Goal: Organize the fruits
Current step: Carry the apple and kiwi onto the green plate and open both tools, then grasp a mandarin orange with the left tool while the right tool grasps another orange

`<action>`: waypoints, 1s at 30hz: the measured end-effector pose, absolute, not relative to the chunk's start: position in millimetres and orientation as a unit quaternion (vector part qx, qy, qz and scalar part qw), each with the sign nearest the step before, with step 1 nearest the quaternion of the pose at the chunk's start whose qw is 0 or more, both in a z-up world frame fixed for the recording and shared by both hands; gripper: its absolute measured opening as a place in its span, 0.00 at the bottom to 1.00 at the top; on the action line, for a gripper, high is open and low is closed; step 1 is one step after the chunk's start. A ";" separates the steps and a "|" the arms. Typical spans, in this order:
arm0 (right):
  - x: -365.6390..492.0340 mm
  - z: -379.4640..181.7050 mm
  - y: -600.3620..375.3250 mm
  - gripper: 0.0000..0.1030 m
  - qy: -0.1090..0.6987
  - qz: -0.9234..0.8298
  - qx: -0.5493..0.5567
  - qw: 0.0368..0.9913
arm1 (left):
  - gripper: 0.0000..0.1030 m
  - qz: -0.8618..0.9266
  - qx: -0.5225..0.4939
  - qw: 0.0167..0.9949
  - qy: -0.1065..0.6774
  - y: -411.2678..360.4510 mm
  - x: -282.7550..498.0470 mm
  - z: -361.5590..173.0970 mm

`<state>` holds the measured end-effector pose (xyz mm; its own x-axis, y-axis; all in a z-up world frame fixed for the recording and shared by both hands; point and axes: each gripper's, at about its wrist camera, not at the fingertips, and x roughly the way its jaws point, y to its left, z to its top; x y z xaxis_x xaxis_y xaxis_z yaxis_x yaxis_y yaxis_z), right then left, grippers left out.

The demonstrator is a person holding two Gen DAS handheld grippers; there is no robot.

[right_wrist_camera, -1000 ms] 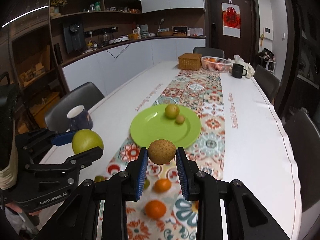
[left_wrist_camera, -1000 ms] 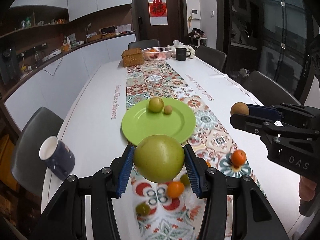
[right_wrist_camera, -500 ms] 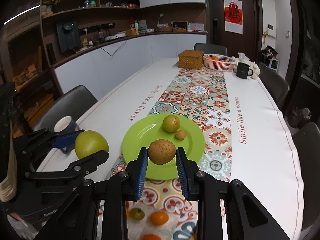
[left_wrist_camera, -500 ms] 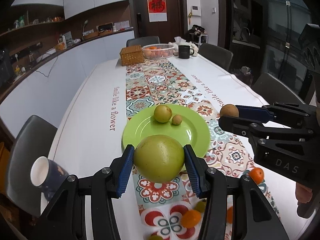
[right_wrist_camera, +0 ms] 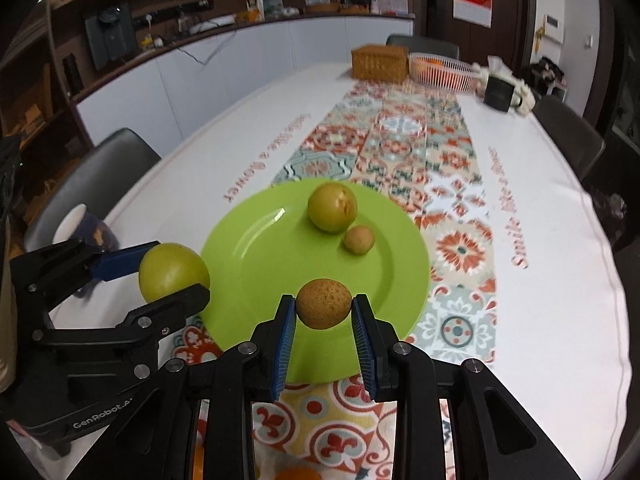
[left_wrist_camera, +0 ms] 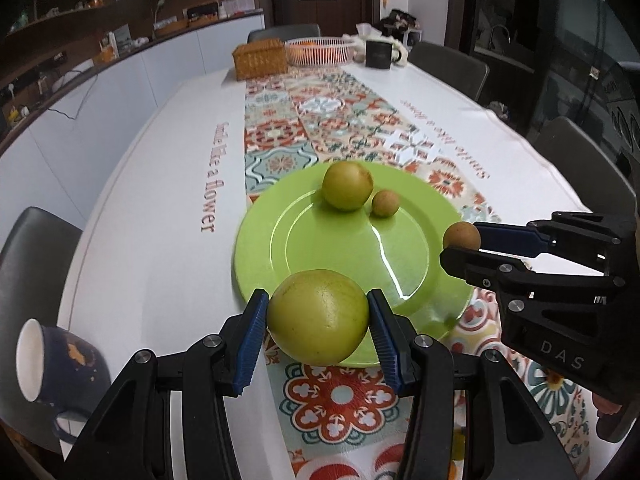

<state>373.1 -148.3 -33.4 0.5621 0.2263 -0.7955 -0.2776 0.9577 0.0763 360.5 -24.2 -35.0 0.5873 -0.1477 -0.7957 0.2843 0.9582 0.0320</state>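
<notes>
left wrist view: the left gripper [left_wrist_camera: 318,330] clamps one large green fruit [left_wrist_camera: 318,317] between its blue pads, over the near rim of one green plate [left_wrist_camera: 340,248]. two fruits lie on the plate: one green fruit [left_wrist_camera: 347,185] and one small brown fruit [left_wrist_camera: 385,203], touching. the right gripper [left_wrist_camera: 460,246] pinches one brown fruit [left_wrist_camera: 461,235] over the plate's right edge. one dark mug [left_wrist_camera: 60,364] sits at left.

right wrist view: the right gripper [right_wrist_camera: 323,322] grips that brown fruit [right_wrist_camera: 324,303] above the plate [right_wrist_camera: 260,264]; the left gripper [right_wrist_camera: 176,270] holds the large green fruit [right_wrist_camera: 172,270] at the plate's left rim. one wicker box [right_wrist_camera: 379,62] and one white basket [right_wrist_camera: 442,66] stand far back.
</notes>
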 end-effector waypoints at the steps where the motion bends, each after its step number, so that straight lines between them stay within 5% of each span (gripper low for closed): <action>1: 375.4 -37.4 -148.1 0.29 0.451 0.141 -0.028 0.881 | 0.48 -0.123 0.077 0.885 0.442 -24.1 362.6 -38.7; 6: 379.0 -47.9 -147.0 0.29 0.459 0.134 -0.038 0.878 | 0.49 -0.125 0.078 0.880 0.451 -24.8 366.3 -48.7; 9: 378.6 -47.4 -149.5 0.33 0.456 0.126 -0.037 0.880 | 0.63 -0.118 0.085 0.888 0.437 -25.3 362.7 -41.8; 11: 375.9 -44.1 -153.1 0.44 0.452 0.119 -0.032 0.883 | 0.63 -0.111 0.084 0.892 0.430 -23.3 359.5 -36.8; 30: 275.3 18.7 -188.5 0.53 0.373 0.117 -0.024 0.920 | 0.74 -0.062 0.069 0.923 0.374 -27.8 254.0 26.6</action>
<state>275.3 -188.5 18.7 0.6943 0.1968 -0.6923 -0.2328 0.9716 0.0427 254.0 -27.8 26.6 0.7121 -0.0628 -0.6993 0.1654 0.9830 0.0801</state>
